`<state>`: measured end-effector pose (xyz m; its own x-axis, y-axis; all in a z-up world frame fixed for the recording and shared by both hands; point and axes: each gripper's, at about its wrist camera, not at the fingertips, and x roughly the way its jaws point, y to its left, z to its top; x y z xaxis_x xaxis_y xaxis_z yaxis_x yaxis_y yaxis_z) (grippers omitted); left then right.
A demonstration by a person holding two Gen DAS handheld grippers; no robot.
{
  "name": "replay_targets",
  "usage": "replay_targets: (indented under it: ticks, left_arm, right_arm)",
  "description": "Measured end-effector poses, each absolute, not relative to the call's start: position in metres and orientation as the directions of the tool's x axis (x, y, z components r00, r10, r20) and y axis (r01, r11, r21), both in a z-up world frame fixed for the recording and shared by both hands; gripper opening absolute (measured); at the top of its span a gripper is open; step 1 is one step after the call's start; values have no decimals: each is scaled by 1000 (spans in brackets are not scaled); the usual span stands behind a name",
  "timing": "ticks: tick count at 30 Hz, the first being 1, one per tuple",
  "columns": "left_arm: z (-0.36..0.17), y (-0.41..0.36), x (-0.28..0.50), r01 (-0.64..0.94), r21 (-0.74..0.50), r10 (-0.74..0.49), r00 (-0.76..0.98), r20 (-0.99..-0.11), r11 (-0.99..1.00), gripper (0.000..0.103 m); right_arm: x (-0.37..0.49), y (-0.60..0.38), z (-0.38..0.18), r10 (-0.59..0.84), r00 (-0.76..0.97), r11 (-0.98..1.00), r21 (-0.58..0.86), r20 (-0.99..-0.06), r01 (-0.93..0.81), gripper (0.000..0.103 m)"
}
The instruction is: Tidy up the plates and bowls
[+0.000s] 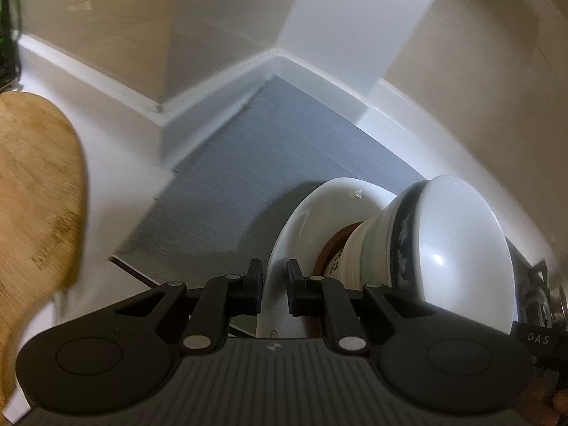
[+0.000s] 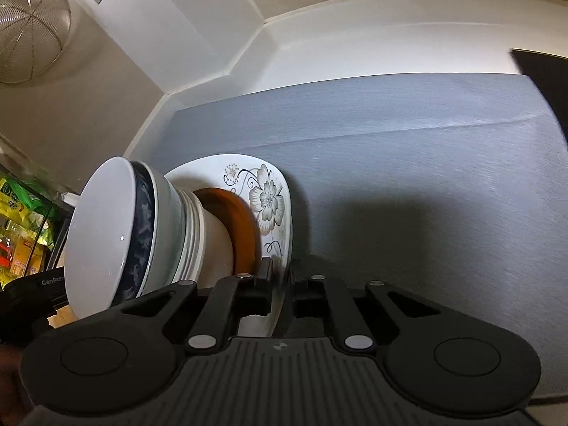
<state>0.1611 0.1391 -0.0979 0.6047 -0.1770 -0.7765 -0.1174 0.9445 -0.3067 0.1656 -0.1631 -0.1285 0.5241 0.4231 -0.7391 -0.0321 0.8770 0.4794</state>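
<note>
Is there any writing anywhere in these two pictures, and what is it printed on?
"DAS": on a black part at the right edge of the left wrist view.
"GenRob", cut off: on a black part at the left edge of the right wrist view.
Dark lettering on the cream bowl: too blurred to read.
Print on the yellow and green packages: too small to read.

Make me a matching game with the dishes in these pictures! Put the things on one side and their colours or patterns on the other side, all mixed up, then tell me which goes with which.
Things:
1. big plate held by both grippers
2. small plate lying on it
3. top bowl of the stack
4. mat on the counter

Colours or patterns:
A. grey
B. plain white inside
C. white with grey flowers
D. brown

Pairs: 1-C, 2-D, 3-B, 4-A

The left gripper and right gripper each pinch the big plate's rim.
</note>
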Motion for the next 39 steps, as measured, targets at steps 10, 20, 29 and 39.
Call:
replay_targets:
  ticks: [10, 20, 29, 39]
  left_arm:
    - [-99, 74, 142, -25, -279, -210, 594, -777, 960, 14]
    - [-88, 52, 120, -37, -201, -140, 597, -790, 979, 30]
    - [-55, 34, 68, -29, -61, -28, 651, -758, 998, 79]
    - [-26, 23, 56, 96, -42, -99, 734, -671, 994, 88]
  right_arm:
    - [128, -224, -130, 387, 541, 880, 474, -747, 25, 10]
    - [115, -241, -131, 401, 535, 882, 471, -743, -6, 14]
    - [90, -232, -114, 288, 662, 939, 338, -692, -55, 32]
    - [61, -208, -86, 168, 774, 977, 208, -611, -48, 45]
